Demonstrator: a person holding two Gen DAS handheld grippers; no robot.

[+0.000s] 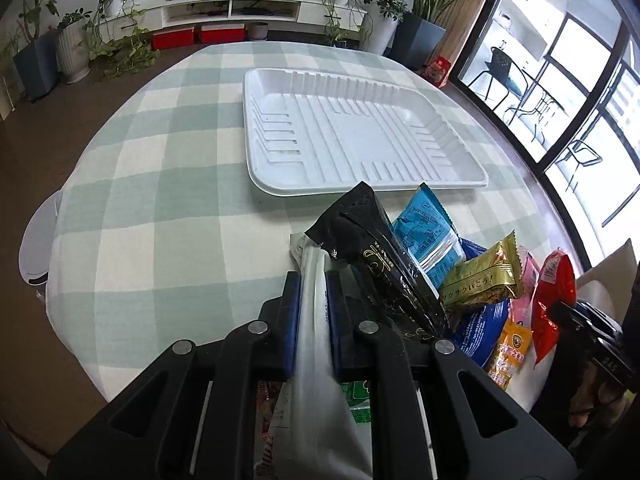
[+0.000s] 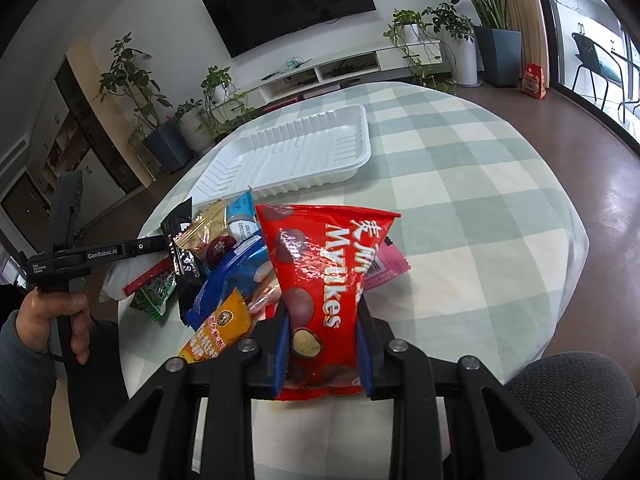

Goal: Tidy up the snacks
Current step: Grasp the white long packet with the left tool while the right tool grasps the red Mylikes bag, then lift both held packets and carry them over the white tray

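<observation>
Snacks in crinkly foil: left jaws pinch a white packet [image 1: 316, 320], right jaws a glossy red bag [image 2: 324, 280].

One white tray [image 1: 360, 136] at 12 o'clock on one checked table [image 1: 160, 184]. Snack packets at 5 o'clock: one black [image 1: 372, 248], one gold [image 1: 480, 276], one red [image 2: 320, 272], one orange [image 2: 224, 324], one pink [image 2: 386, 264], two blue [image 1: 428, 232]

A white ribbed plastic tray [image 1: 360, 136] lay on the round table with the green-and-white checked cloth [image 1: 160, 184], behind a heap of foil snack packets [image 1: 460, 264]. A red Mylikes chocolate-ball bag [image 2: 324, 292] stood at the heap's right side, a pink sachet [image 2: 386, 266] behind it.
</observation>
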